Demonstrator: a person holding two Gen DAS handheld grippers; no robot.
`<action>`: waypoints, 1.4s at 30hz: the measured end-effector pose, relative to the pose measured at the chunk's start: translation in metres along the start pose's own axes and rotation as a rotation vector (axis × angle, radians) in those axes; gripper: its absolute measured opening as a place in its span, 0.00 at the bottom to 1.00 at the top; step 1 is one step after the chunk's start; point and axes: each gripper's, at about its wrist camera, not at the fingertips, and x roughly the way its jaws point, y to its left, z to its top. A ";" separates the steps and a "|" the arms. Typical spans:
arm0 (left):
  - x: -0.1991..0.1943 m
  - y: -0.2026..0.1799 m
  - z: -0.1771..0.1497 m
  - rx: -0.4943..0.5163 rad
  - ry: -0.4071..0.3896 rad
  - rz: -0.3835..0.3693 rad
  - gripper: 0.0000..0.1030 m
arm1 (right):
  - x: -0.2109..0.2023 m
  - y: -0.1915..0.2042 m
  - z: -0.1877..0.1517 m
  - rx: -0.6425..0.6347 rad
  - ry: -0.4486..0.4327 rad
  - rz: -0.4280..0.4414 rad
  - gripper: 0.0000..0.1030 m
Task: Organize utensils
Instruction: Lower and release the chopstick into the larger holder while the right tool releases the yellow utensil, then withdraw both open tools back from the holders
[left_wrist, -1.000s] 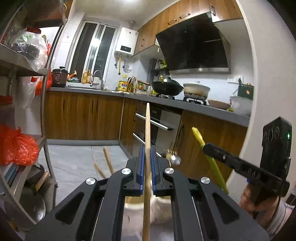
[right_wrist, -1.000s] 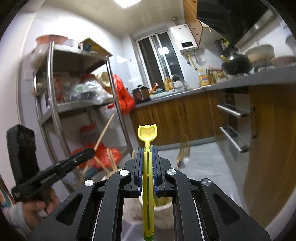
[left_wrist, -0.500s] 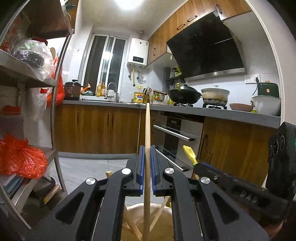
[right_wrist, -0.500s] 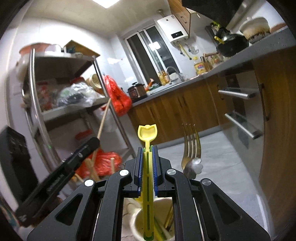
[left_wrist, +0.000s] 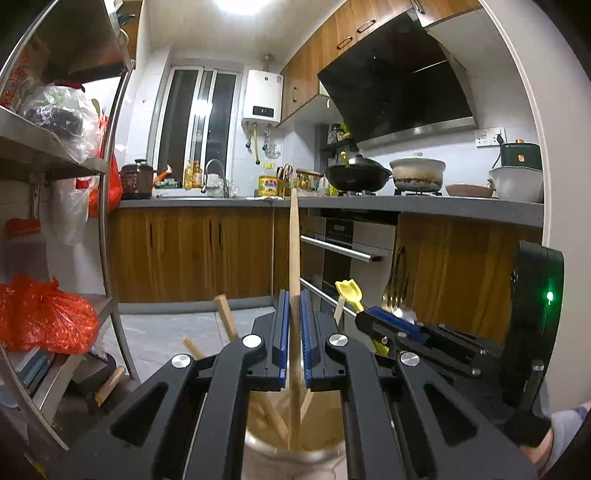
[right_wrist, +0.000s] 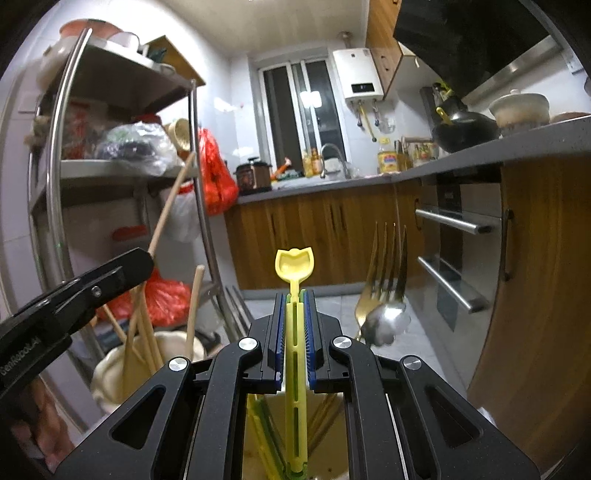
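My left gripper (left_wrist: 294, 325) is shut on a long wooden stick (left_wrist: 294, 251) held upright, its lower end inside a pale holder (left_wrist: 295, 443) with several wooden sticks (left_wrist: 226, 317). My right gripper (right_wrist: 295, 332) is shut on a yellow plastic utensil (right_wrist: 294, 264), upright, its lower end in a white holder (right_wrist: 332, 469) with a gold fork (right_wrist: 388, 266) and a silver spoon (right_wrist: 386, 323). The right gripper also shows in the left wrist view (left_wrist: 373, 319), the left gripper in the right wrist view (right_wrist: 140, 260). The pale holder stands to the left there (right_wrist: 110, 373).
A metal shelf rack (left_wrist: 110, 206) with bags stands to the left. Wooden kitchen cabinets (left_wrist: 192, 251), an oven (left_wrist: 347, 251) and a counter with a wok (left_wrist: 356, 175) and pots are ahead and to the right. Grey tiled floor (left_wrist: 166, 332) lies below.
Both grippers have come lower toward the holders, the stick's and yellow utensil's lower ends sinking into them. Both views have tilted up. The grippers sit closer together.
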 end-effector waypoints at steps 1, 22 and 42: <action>-0.002 0.000 -0.001 0.001 0.011 -0.006 0.06 | -0.004 0.000 0.000 -0.005 0.005 -0.001 0.10; -0.021 -0.002 -0.015 0.021 0.192 0.006 0.25 | -0.043 0.017 -0.018 -0.099 0.138 0.032 0.33; -0.107 -0.009 -0.035 0.005 0.201 0.046 0.92 | -0.134 -0.004 -0.035 -0.068 0.158 -0.034 0.92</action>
